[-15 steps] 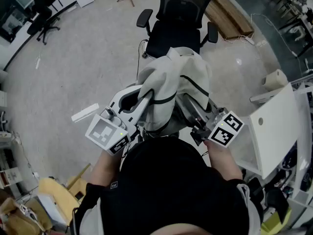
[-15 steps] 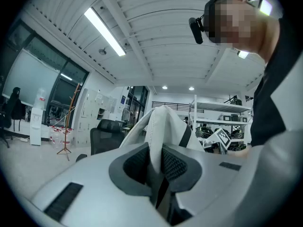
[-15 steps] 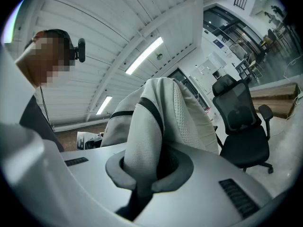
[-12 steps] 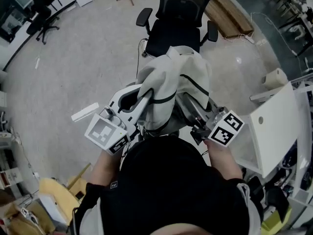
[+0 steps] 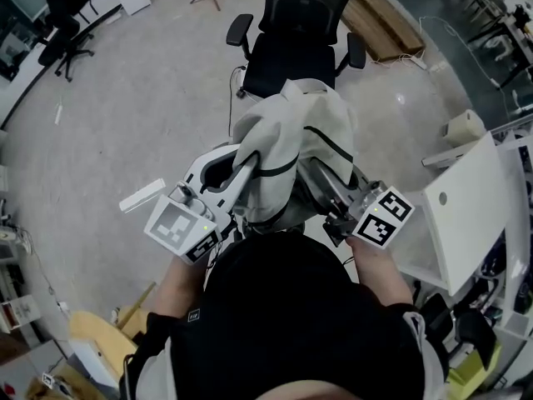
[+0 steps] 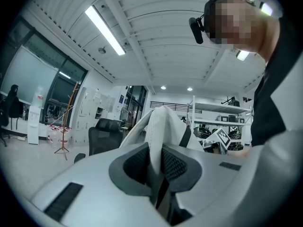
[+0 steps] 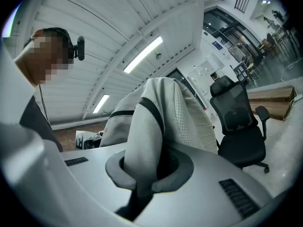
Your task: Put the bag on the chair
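In the head view I have the pale grey fabric bag with black straps (image 5: 291, 136) lifted at centre frame, clear of the floor. It is short of the black mesh office chair (image 5: 293, 52) at 12 o'clock, whose seat is bare. The left gripper (image 5: 248, 167) bites the bag from 8 o'clock and the right gripper (image 5: 315, 172) from 4 o'clock.

In the left gripper view, the jaws are pinched tight on a thin fold of the bag's cloth, which rises toward 12 o'clock. The chair sits at 9 o'clock.

In the right gripper view, the jaws are clamped on a padded mesh strap of the bag, with the chair at 3 o'clock.

I judge the bag soft and fairly light. It slumps between my two holds, so it will flop once it is set down. The woven cloth should not slip, and strap and top fold are sensible holds. I cannot tell what is inside. Its slack shape suggests little.
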`<state>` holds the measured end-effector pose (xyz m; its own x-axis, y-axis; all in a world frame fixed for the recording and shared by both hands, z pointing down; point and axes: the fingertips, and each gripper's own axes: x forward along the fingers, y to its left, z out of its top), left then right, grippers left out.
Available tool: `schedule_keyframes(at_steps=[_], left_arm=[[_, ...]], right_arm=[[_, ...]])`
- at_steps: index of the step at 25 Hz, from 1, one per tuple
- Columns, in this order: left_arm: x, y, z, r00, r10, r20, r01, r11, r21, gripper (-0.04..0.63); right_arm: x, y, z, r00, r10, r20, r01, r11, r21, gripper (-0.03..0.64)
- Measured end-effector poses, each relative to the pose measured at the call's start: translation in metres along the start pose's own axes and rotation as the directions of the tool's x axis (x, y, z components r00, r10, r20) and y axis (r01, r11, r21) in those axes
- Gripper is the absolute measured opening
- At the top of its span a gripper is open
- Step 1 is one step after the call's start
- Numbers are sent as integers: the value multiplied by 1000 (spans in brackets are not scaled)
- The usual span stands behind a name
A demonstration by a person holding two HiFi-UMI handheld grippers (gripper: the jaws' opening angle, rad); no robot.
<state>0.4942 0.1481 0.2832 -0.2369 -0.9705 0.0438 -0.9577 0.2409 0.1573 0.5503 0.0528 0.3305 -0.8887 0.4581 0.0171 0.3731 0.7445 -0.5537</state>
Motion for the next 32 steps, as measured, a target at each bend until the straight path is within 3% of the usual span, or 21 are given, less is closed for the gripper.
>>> schedule_keyframes(at_steps=[7, 20, 32], left_arm=[[-23, 17, -6, 1000, -19, 7, 19, 999, -35, 55], [-73, 55, 2, 999, -22, 48, 22, 1000, 0, 55], [-42, 101, -13, 999, 38, 3, -38, 997, -66, 55]], right_arm=[[18, 13, -14, 1000, -22, -13, 22, 1000, 6, 34], [59, 49, -35, 1000, -14, -4, 14, 1000, 17, 34], [94, 0, -28, 999, 16, -48, -12, 997, 76, 34]])
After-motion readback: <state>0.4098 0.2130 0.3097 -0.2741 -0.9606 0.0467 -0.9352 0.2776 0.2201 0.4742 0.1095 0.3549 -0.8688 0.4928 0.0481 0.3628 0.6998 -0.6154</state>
